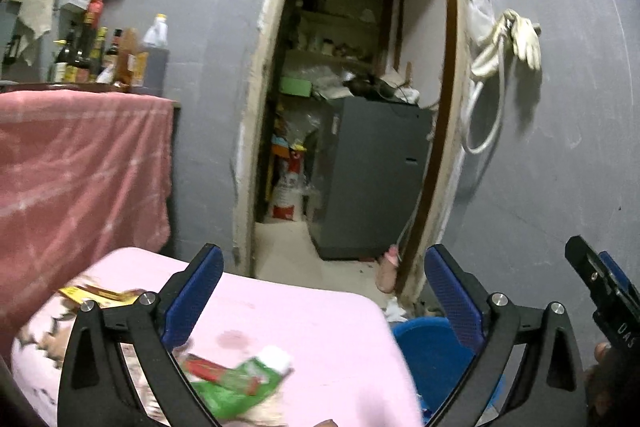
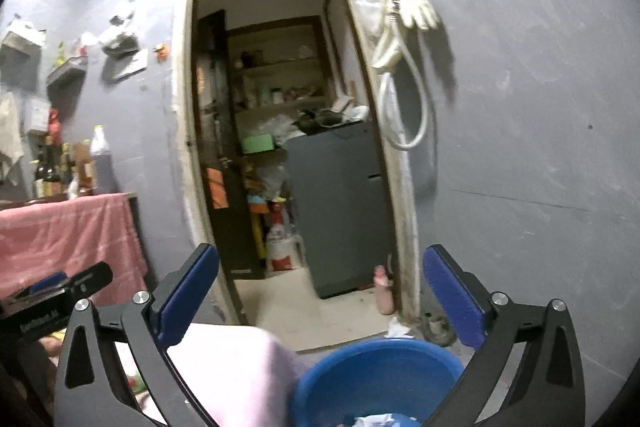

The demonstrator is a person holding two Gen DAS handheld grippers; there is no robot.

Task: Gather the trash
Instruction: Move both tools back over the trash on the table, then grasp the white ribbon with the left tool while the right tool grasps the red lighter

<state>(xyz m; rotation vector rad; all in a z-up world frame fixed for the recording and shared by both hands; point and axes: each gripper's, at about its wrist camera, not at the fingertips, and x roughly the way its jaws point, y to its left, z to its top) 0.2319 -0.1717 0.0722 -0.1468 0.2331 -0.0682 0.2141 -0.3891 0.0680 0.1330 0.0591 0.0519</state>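
A green and red wrapper (image 1: 236, 381) lies on a table with a pink cloth (image 1: 312, 323), near its front. A yellow and brown wrapper (image 1: 100, 295) lies at the table's left side. My left gripper (image 1: 324, 291) is open and empty above the table. A blue bin (image 2: 376, 371) stands on the floor right of the table, with white crumpled trash (image 2: 374, 420) in it. The bin also shows in the left wrist view (image 1: 436, 355). My right gripper (image 2: 320, 291) is open and empty above the bin's near side. Its body (image 1: 604, 295) shows at the right edge.
A grey wall with an open doorway (image 2: 280, 147) faces me; a grey cabinet (image 2: 340, 207) and clutter stand inside. A counter draped in a red towel (image 1: 80, 167) with bottles (image 1: 100, 55) is at the left. Gloves and a hose (image 2: 404, 67) hang right of the door.
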